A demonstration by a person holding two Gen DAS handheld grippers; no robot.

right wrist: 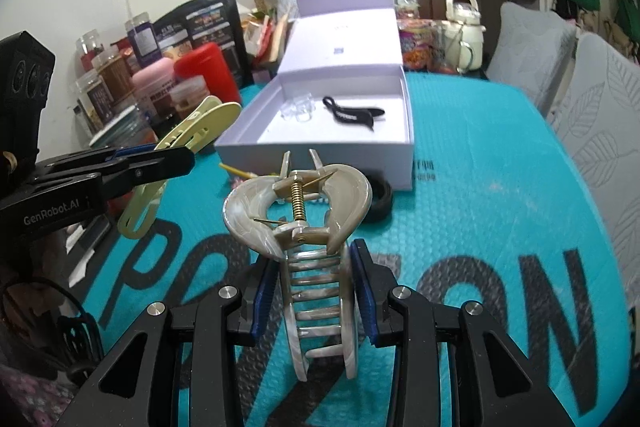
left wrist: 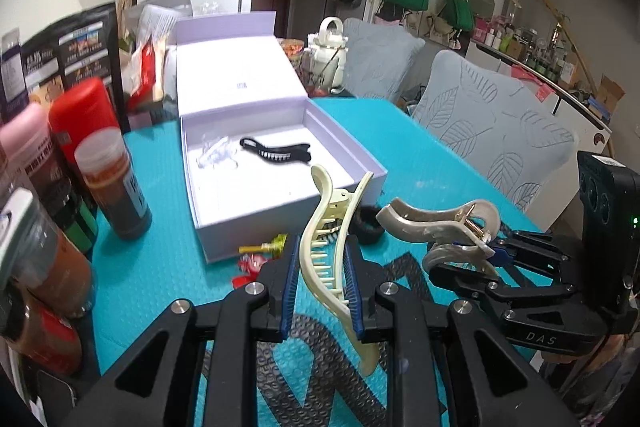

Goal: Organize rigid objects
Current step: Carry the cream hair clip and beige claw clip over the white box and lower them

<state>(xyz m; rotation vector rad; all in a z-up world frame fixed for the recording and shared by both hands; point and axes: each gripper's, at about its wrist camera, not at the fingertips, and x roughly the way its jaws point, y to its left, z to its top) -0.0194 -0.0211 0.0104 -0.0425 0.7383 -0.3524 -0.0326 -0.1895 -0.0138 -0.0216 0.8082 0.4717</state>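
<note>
My left gripper [left wrist: 322, 279] is shut on a pale yellow claw hair clip [left wrist: 330, 247], held above the teal mat; it also shows in the right wrist view [right wrist: 180, 147]. My right gripper [right wrist: 316, 291] is shut on a marbled beige claw clip [right wrist: 304, 223], seen from the side in the left wrist view [left wrist: 440, 227]. An open white box [left wrist: 372, 167] lies ahead with a black hair clip [left wrist: 276, 149] and a clear clip [left wrist: 216, 153] inside; the box also shows in the right wrist view [right wrist: 320, 163].
Bottles and jars [left wrist: 100, 155] stand along the left edge. A black hair tie [left wrist: 366, 225] and small red and yellow items [left wrist: 260, 255] lie by the box front. A cream kettle [left wrist: 328, 55] and padded chairs [left wrist: 492, 131] are behind and right.
</note>
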